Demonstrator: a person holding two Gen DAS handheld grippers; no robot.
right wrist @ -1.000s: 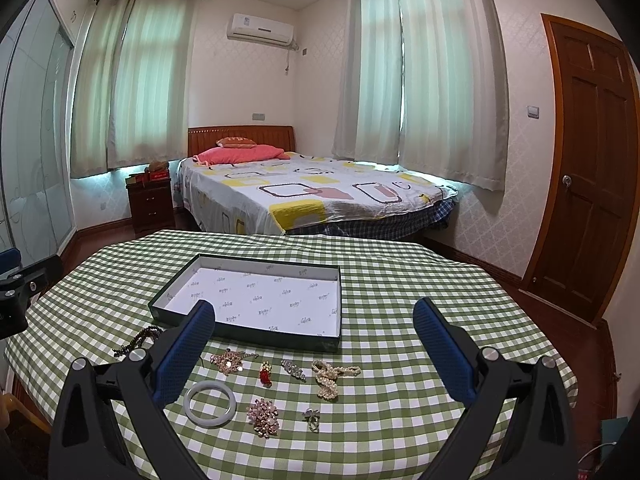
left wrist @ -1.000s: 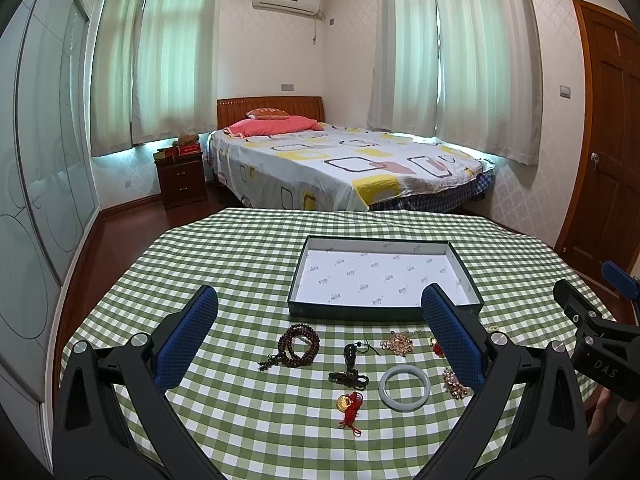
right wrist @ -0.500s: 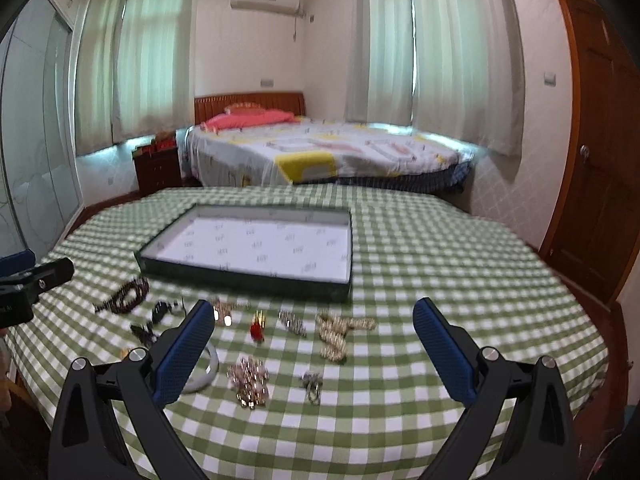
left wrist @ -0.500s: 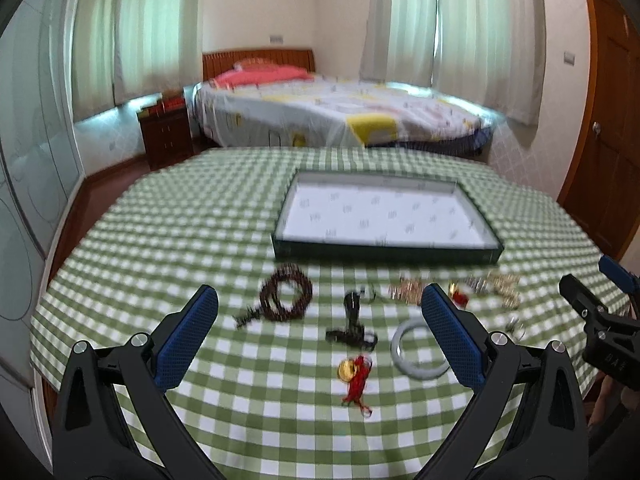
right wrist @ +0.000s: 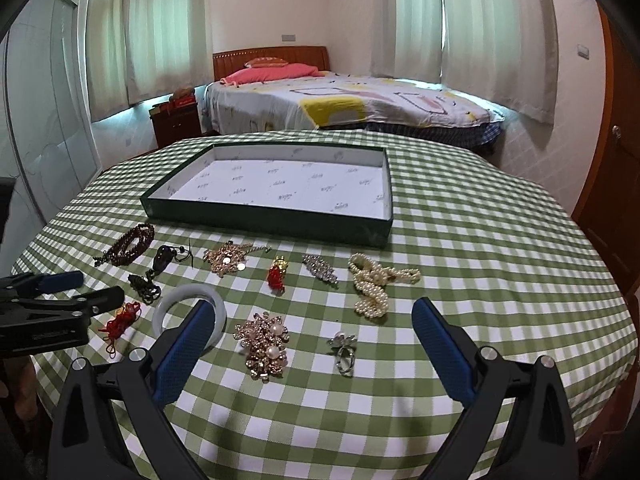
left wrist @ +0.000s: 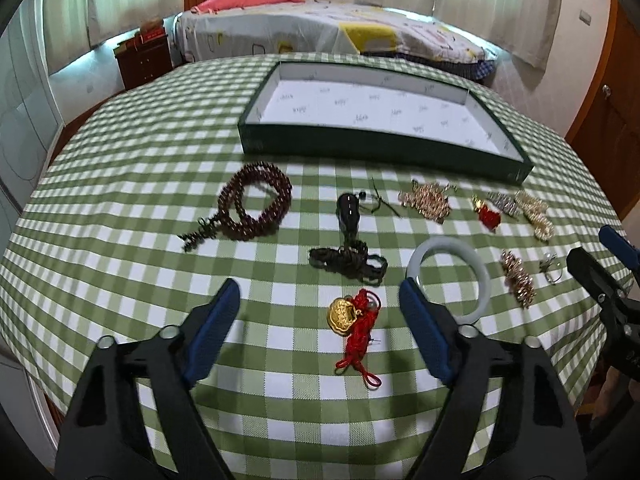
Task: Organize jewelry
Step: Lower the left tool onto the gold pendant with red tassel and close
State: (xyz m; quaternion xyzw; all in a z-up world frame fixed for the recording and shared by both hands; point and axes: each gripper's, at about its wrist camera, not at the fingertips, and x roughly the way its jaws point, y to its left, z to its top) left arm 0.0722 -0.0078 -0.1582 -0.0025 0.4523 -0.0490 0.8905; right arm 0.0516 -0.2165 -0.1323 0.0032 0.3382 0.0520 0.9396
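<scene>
Left gripper (left wrist: 320,304) is hanging over the near edge of the bench (left wrist: 120,168), jaws apart and just now narrowing, nothing pinched; the gold pendant on red cord (left wrist: 352,320) is lying on the cloth between its fingertips, untouched. Just beyond the right-hand finger the pale bangle (left wrist: 480,276) is lying flat, partly hidden by that finger. Farther out, a dark knotted cord with a bottle-shaped charm (left wrist: 348,236) is sitting mid-bench, and the brown bead bracelet (left wrist: 256,204) is coiling to its left. Right gripper (right wrist: 312,324) is hovering with jaws spread wide, holding nothing; the pearl-and-gold brooch (right wrist: 264,344) and a silver ring (right wrist: 343,350) are lying on the cloth between its fingers, apart from both. Beyond them are sitting a pearl strand (right wrist: 374,280), a small silver brooch (right wrist: 320,268), a red-and-gold charm (right wrist: 278,272) and a gold filigree piece (right wrist: 228,258), all in a loose row. Behind the row the dark green tray (right wrist: 280,226) with white printed lining is standing on the checked cloth. Every piece is lying on the bench outside the tray. A bed (right wrist: 340,104) is showing behind the bench.
</scene>
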